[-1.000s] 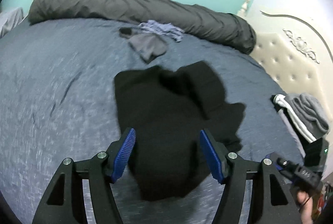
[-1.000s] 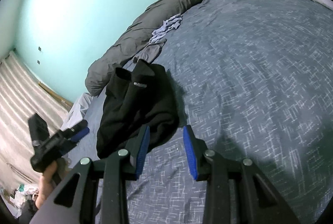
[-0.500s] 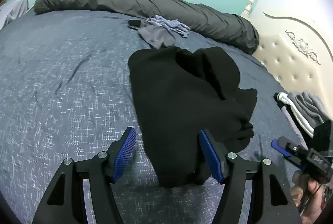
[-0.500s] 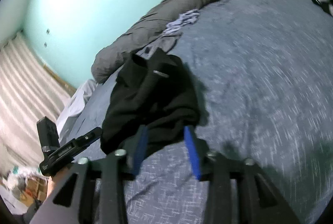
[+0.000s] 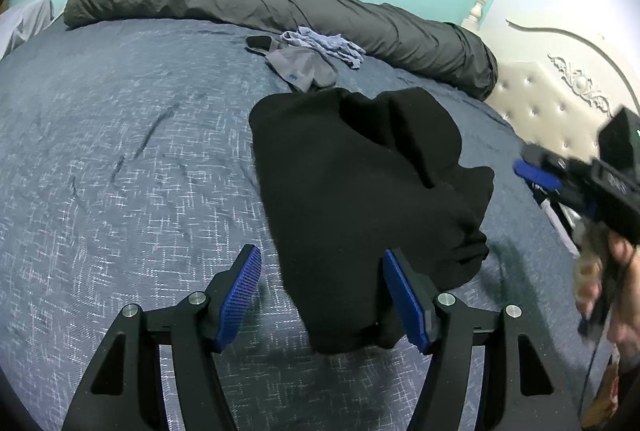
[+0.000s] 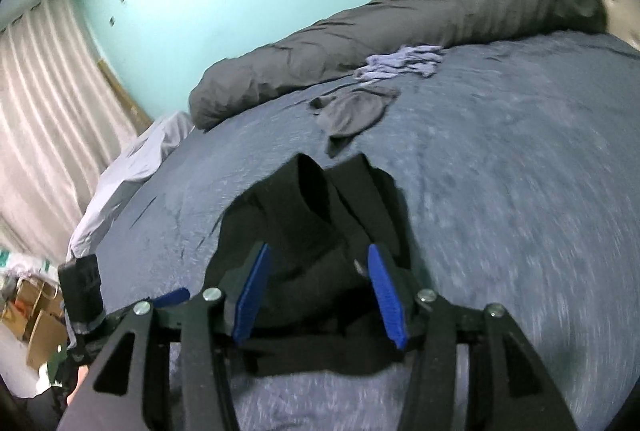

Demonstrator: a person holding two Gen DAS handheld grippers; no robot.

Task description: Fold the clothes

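Our fingers (image 5: 239,293) spread wide on both grippers, left (image 5: 326,293) and right (image 6: 318,291) over the black garment (image 5: 360,191); bed (image 5: 120,151) beneath

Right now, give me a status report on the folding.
Left gripper and right gripper: jaws open, nothing held. Black garment crumpled on bed, unfolded. Nothing in the way.

The garment (image 5: 360,199) is matt black cloth, soft and lightless, on a bed (image 5: 120,151) of rough, flecked blue-grey weave. Each tool (image 5: 320,295) has matt black plastic arms, ribbed blue pads (image 5: 240,291) and shiny metal screws (image 5: 199,297); the headboard (image 5: 552,111) looks smooth, tufted and cream.
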